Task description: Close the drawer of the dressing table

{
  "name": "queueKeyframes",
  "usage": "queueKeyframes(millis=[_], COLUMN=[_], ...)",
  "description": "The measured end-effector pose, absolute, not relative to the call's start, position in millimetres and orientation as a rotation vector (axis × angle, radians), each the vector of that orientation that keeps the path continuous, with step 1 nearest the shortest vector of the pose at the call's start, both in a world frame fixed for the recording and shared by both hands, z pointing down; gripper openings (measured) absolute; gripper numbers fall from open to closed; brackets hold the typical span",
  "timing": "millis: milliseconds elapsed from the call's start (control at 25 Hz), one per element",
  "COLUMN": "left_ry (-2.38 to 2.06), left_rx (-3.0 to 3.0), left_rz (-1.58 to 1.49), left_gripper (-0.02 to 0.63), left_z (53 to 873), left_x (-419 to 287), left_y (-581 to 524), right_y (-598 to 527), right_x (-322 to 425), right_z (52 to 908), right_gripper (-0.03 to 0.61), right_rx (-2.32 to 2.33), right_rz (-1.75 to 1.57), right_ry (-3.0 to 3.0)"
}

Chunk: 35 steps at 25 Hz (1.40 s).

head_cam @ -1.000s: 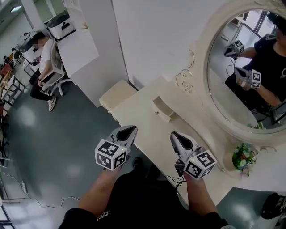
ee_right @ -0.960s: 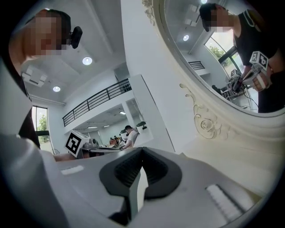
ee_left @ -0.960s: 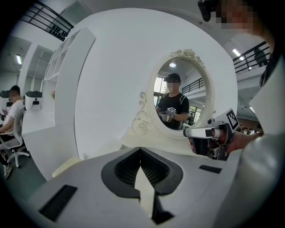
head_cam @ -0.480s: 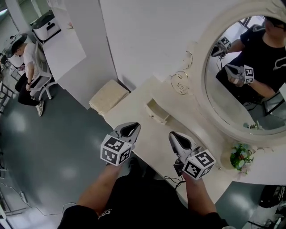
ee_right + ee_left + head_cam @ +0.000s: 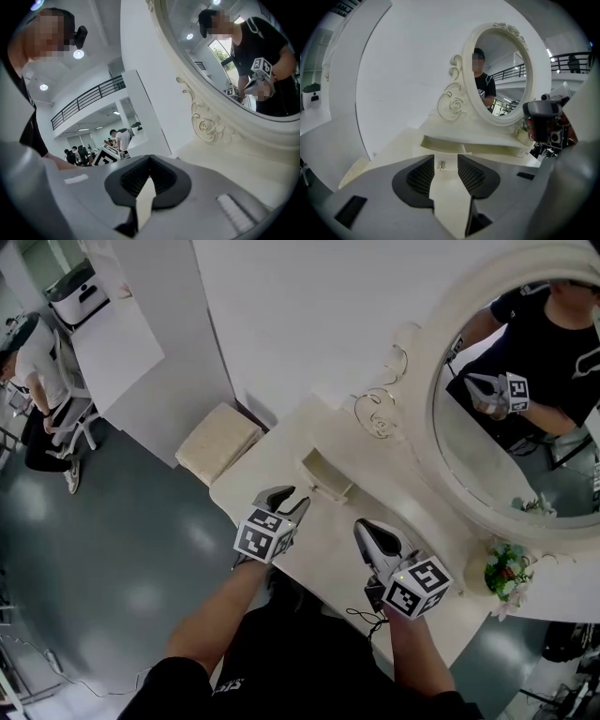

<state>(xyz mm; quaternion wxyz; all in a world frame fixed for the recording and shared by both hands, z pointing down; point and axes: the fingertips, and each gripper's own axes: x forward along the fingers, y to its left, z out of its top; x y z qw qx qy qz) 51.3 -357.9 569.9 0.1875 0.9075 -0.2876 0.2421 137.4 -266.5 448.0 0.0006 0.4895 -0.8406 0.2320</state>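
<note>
The small cream wooden drawer with a metal knob stands open near the back edge of the cream tabletop, under the carved scroll of the oval mirror. The left gripper points at the drawer. Its jaws are opening and empty, and the knob shows just ahead of them. The right gripper is clenched on nothing. A small flower pot stands by the mirror, and a cream cushioned stool stands off the tabletop's left end.

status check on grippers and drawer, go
Left gripper jaws opening, empty, aimed at metal knob of small cream drawer, open. Right gripper shut, empty. Nothing blocking the drawer.
</note>
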Motion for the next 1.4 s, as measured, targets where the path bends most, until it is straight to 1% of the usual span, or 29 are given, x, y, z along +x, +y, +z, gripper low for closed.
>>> queueKeyframes(millis=[80,240,480,680,840,960,1400], left_ry=[-0.783,-0.741,-0.680,-0.676,-0.666,-0.661,-0.643], left_rx=[2.549,2.537,2.500,2.490,2.494,2.496,2.496], left_rz=[0.718,0.796,0.855,0.882,0.926,0.939,0.963], left_gripper=[0.153,0.163,0.163,0.161,0.122,0.106,0.101], left_z=[583,607,642,655,659,661,655], left_x=[59,70,79,84,88,91,92], left_y=[-361,-368,-374,-381,-383,-384,-386], right_y=[-266,-265,-261,-255,-253,-253,-257], right_x=[139,146,154,163,171,174,174], right_z=[453,463,473,477,476,477,474], right_gripper=[0.011,0.011,0.011,0.011,0.011,0.011,0.011], right_rx=[1.543,1.566,1.606,1.649,1.683,1.697,1.700], right_rz=[0.744,0.774,0.801,0.822,0.827,0.829,0.827], right_ry=[-2.623,-2.591,-2.554,-2.518,-2.497,-2.491,-2.497])
